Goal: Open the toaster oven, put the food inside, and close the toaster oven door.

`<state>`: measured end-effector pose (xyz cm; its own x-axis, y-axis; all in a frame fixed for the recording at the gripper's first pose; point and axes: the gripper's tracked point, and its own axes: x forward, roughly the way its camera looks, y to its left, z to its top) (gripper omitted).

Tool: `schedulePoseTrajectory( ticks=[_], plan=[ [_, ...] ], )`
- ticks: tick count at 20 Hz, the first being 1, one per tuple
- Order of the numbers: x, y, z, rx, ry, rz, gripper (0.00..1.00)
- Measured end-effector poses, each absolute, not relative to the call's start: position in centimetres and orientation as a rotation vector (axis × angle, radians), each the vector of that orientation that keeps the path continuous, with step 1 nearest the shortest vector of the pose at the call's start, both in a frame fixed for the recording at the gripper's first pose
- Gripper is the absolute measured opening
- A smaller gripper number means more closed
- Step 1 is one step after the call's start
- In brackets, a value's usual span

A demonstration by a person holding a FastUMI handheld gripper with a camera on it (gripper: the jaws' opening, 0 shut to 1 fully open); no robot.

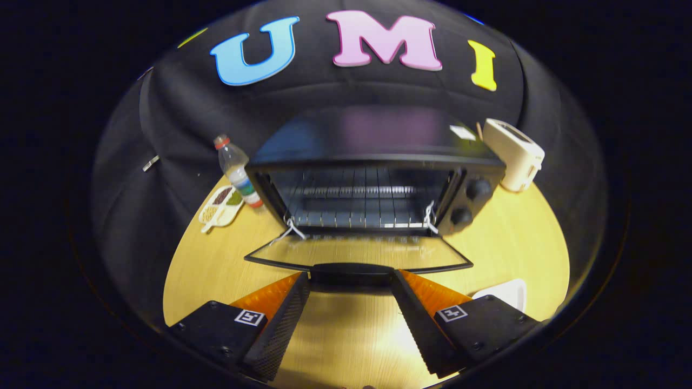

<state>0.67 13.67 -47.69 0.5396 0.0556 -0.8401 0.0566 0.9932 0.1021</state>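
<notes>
So the gripper (351, 281) has its two fingers spread wide, nothing clamped between them. The tips sit at either end of the dark curved handle (351, 272) on the toaster oven's door, one tip just off each end. I honestly can't tell if they're touching it or just right beside it.

That glass door with the dark frame (357, 253) is dropped all the way open, lying flat out toward the fingers over the light wooden table (519, 237). You can see the wood grain straight through the glass.

Just beyond the door is the black boxy toaster oven (373, 178) itself, cavity wide open, with a wire rack (357, 208) sitting inside and nothing on it. Two round black knobs (469, 202) are stacked on the panel at its right side. Bits of white string (289, 229) hang around both door hinges.

Right of the fingers, near the table edge, there's a white plate or tray (508, 292), partly hidden by the right finger, so I can't make out what's on it.

Further out: a clear plastic bottle with a red cap (238, 170) standing just left of the oven, a white divided dish with some brown and green stuff in it (220, 208) beside that, and a cream-coloured pop-up toaster (516, 154) off the oven's back right corner.
</notes>
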Motion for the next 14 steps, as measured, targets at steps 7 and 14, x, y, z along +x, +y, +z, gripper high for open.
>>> schedulePoseTrajectory(
  ticks=[7,14],
  plan=[
    [-0.5,11.6,-47.2,0.14,1.008,-0.025,0.99],
    [-0.8,12.0,-46.7,0.164,1.003,0.028,0.99]
  ],
)
